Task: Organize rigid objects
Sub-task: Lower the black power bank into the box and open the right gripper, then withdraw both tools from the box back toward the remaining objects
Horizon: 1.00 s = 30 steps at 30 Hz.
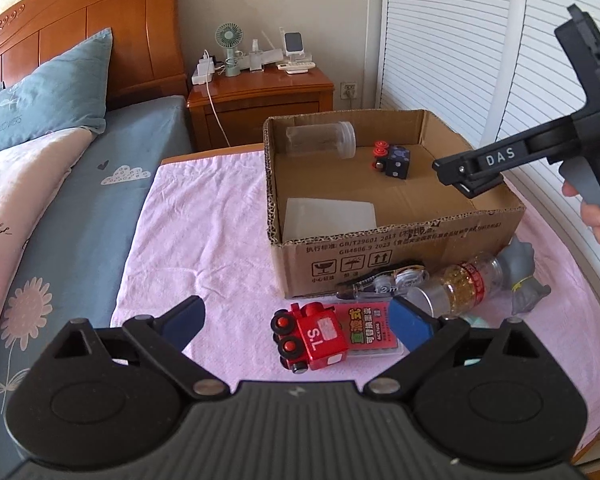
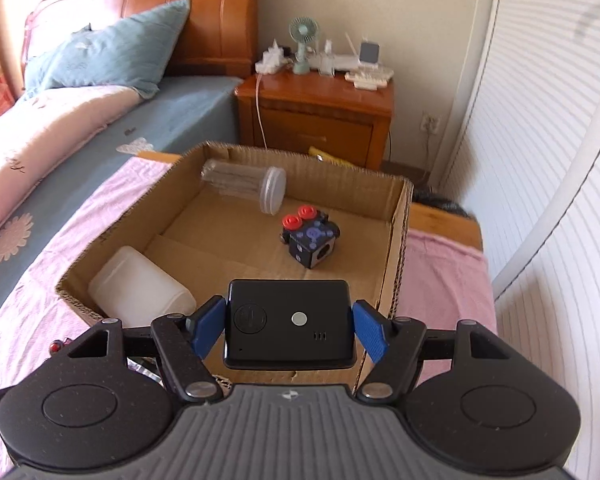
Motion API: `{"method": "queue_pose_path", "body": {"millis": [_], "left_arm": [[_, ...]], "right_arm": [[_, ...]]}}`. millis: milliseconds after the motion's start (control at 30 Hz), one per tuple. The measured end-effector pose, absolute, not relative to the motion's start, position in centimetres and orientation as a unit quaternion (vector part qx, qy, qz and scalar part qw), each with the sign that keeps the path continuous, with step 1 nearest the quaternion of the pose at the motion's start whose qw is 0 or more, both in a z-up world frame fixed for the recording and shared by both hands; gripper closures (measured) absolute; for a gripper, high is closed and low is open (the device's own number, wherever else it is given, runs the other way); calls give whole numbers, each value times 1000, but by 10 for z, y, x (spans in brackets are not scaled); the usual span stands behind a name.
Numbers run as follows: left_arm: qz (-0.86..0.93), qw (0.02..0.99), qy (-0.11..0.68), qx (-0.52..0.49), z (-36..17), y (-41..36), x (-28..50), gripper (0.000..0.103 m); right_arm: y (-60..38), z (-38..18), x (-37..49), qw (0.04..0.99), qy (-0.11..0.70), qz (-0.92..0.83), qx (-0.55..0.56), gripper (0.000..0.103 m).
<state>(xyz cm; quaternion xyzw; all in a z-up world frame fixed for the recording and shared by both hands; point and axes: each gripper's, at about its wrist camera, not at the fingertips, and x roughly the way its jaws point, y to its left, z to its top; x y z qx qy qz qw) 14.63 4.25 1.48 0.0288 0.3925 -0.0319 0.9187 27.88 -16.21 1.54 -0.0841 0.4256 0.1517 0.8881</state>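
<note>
Pink cloth [image 1: 204,216], black device [image 2: 288,322] between right hand-held gripper [image 2: 290,330]

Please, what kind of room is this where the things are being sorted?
Most likely a bedroom at home. There is a bed with a wooden headboard and a blue pillow, and beside it a nightstand with a small fan. The cardboard box stands on a pink cloth.

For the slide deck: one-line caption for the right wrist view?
Right gripper holds a black device over the cardboard box containing a clear jar, white bottle and dark toy train car.
</note>
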Motion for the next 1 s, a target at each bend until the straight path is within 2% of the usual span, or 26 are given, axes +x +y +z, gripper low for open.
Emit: {"method": "queue_pose_path", "body": {"millis": [167, 233, 300, 400, 700, 1000], "left_arm": [[-25, 919, 393, 21, 15, 49, 145, 5], [-25, 918, 395, 18, 14, 51, 145, 5], [-25, 918, 396, 18, 13, 51, 145, 5], [-26, 916, 399, 18, 11, 50, 145, 5], [-29, 909, 415, 21, 4, 49, 142, 5], [-25, 903, 428, 28, -2, 47, 137, 5]], "right_arm": [[-160, 5, 282, 894, 421, 130, -77, 29], [-162, 8, 282, 898, 416, 123, -71, 20], [-165, 16, 277, 904, 405, 125, -60, 7], [-169, 28, 265, 911, 389, 129, -49, 0], [-174, 37, 215, 916, 370, 148, -52, 0], [-199, 3, 181, 912, 380, 143, -62, 0]]}}
